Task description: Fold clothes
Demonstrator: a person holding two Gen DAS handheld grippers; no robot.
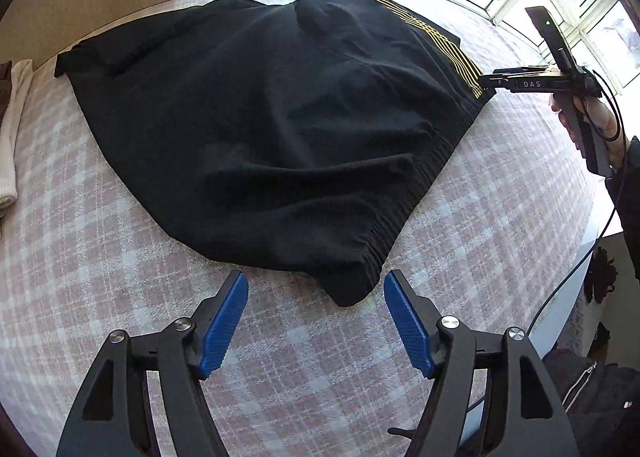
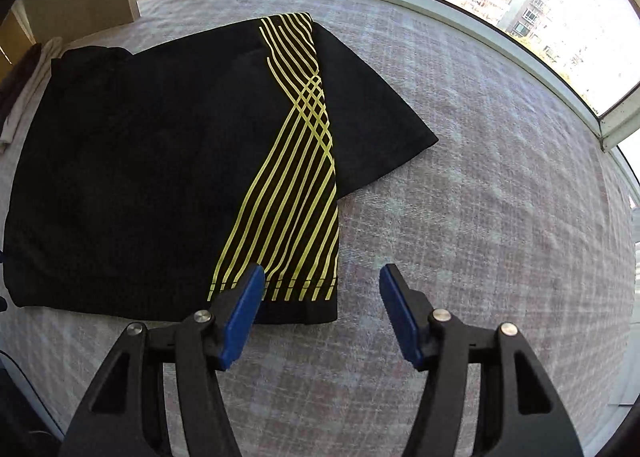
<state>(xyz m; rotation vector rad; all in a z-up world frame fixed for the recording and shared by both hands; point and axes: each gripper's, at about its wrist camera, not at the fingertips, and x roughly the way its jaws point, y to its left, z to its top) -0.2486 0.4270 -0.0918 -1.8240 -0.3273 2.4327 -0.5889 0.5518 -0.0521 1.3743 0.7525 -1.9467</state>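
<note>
Two open, empty claws, left claw (image 1: 316, 321) and right claw (image 2: 322, 317), hover at the bed's (image 2: 480, 177) near edge; the black shorts (image 2: 160, 177) look light, limp, probably slick; pinch the near hem corners.

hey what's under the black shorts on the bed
The black shorts lie on a pink plaid bedspread, which shows all around them. Their own other leg pokes out beneath the striped fold. Anything else beneath is covered.
</note>
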